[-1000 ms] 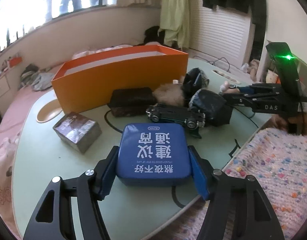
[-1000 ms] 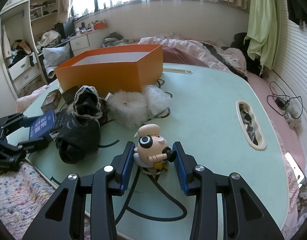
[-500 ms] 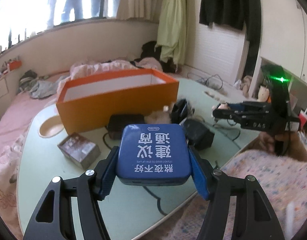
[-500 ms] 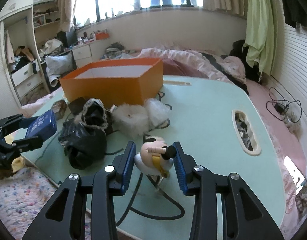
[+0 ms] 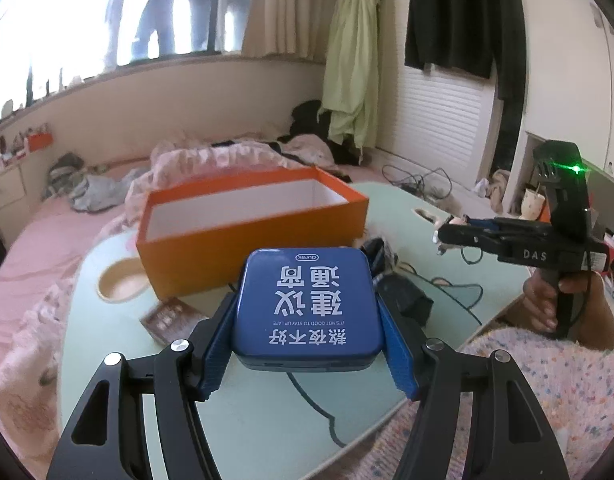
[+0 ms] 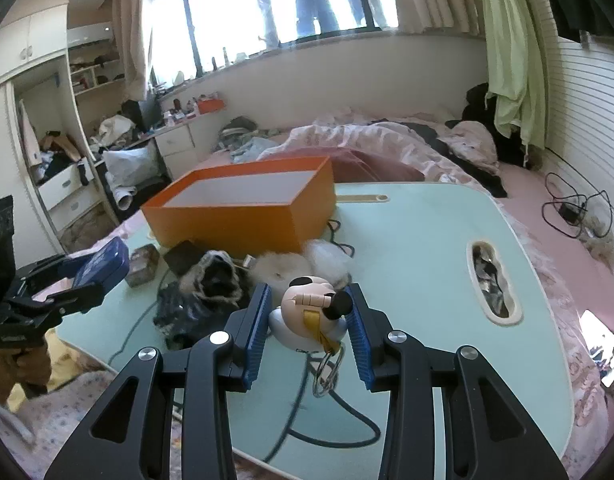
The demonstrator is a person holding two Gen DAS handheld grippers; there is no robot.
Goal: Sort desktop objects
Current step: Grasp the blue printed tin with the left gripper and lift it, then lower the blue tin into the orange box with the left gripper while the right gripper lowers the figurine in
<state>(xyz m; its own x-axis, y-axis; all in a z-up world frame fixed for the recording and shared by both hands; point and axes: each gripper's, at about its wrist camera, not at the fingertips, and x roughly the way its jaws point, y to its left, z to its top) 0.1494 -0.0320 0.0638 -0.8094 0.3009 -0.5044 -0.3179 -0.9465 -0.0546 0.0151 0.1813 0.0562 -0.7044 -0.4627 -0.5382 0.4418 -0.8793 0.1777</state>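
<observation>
My left gripper (image 5: 307,336) is shut on a blue square tin (image 5: 307,306) with white lettering, held above the pale green table (image 5: 267,420). My right gripper (image 6: 309,324) is shut on a small cartoon figurine keychain (image 6: 311,316), tipped on its side, its metal ring (image 6: 327,372) dangling below. An open orange box (image 5: 243,224) with a white inside stands at the table's far side, also the orange box (image 6: 243,208) in the right wrist view. In the left wrist view the right gripper (image 5: 441,236) hangs at the right, held by a hand (image 5: 547,304).
A small brown box (image 6: 141,266), a dark box (image 6: 183,256), black crumpled bags (image 6: 207,288) and a white fluffy thing (image 6: 283,266) lie in front of the orange box. The table has a cup recess (image 5: 121,282) and an oval slot (image 6: 493,280). A speckled blanket (image 5: 539,392) lies below.
Both grippers have risen off the table, carrying the blue tin and the figurine. The figurine has tipped over from upright onto its side between the right fingers.
</observation>
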